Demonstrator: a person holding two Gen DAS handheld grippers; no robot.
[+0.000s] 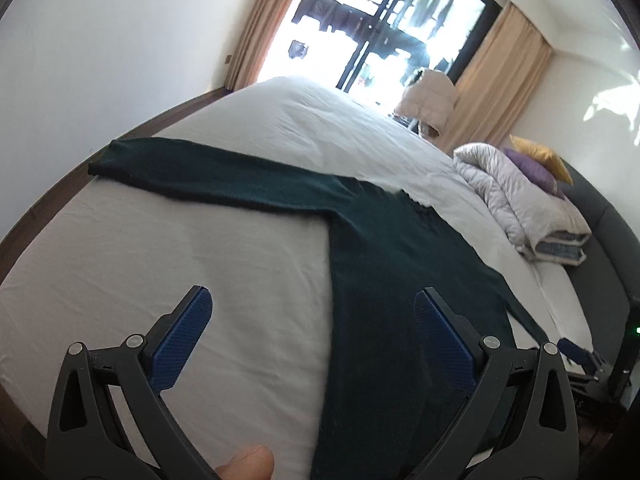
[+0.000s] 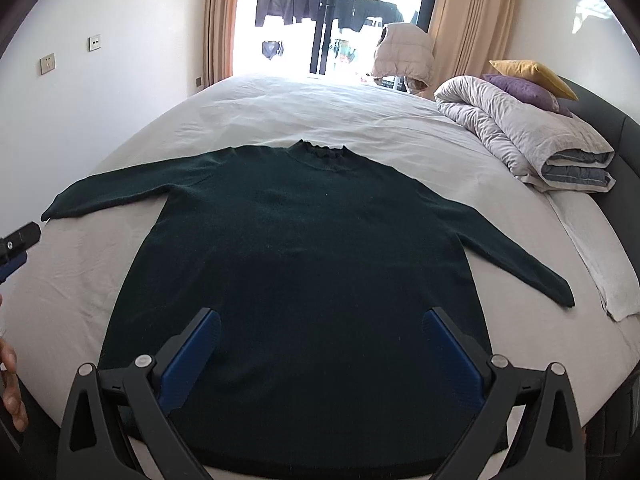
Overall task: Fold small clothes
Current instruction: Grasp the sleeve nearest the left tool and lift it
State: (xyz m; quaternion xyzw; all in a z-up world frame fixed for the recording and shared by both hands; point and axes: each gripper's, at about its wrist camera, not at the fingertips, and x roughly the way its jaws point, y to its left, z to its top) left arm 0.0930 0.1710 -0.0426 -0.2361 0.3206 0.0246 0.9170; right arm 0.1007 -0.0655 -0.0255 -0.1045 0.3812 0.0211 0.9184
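We are looking at a dark green sweater [image 2: 304,240] lying flat and face up on the white bed [image 2: 360,120], collar away from us, both sleeves spread out to the sides and the hem nearest us. Nothing is folded yet, so we are judging this to be the very start: the garment is laid out and the first fold is about to begin.

We are holding the right hand-held gripper [image 2: 320,344] over the lower body of the sweater, its blue fingers wide apart and gripping nothing. We are holding the left hand-held gripper [image 1: 312,328] over the sweater's left edge, also wide open and empty, one finger over bare sheet and the other over the knit; whether either is touching the fabric we cannot tell.

The next move is probably calling for a sleeve: we are needing to reach out to the left sleeve [image 1: 200,172], pinch it near the cuff, and carry it across the body without dragging the rest askew.
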